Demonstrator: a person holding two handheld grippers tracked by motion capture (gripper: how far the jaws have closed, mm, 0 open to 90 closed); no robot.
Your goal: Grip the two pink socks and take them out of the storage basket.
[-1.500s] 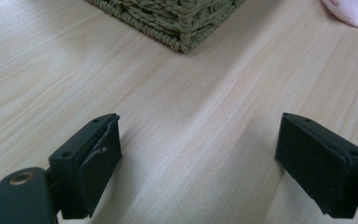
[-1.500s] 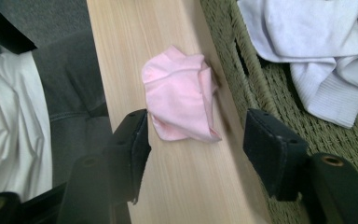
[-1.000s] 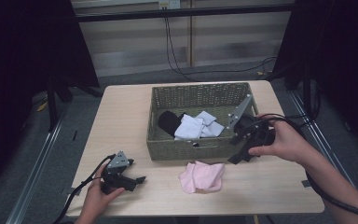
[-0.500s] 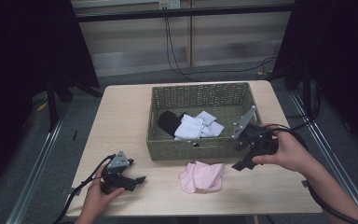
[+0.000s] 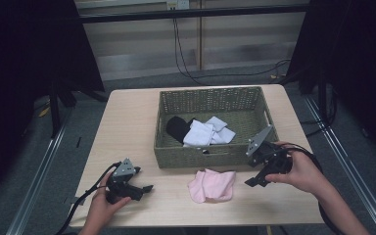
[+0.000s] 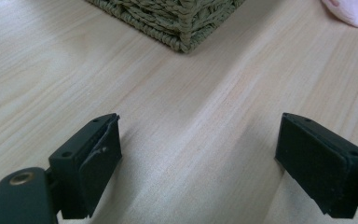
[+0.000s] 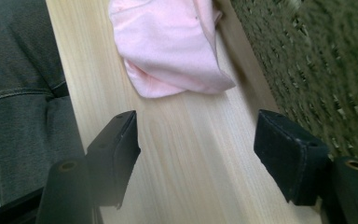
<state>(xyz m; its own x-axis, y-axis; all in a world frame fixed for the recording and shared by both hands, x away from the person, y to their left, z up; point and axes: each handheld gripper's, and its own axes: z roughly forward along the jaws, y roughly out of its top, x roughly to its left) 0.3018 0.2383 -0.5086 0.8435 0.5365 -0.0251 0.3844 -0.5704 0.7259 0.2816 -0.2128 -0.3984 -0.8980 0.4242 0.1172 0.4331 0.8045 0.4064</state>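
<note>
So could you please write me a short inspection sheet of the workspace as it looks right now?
Surface: light wooden table, bare apart from the items below.
Things: green woven basket holding white cloths and a black cloth; pink cloth on the table in front of it.
Clutter: nothing seen.
Grippers: left tongs open, low over bare wood; right tongs open, aimed toward the pink cloth, apart from it.
Cables: one trails from each gripper; more on the floor behind.
Surroundings: grey floor, dark curtains.
</note>
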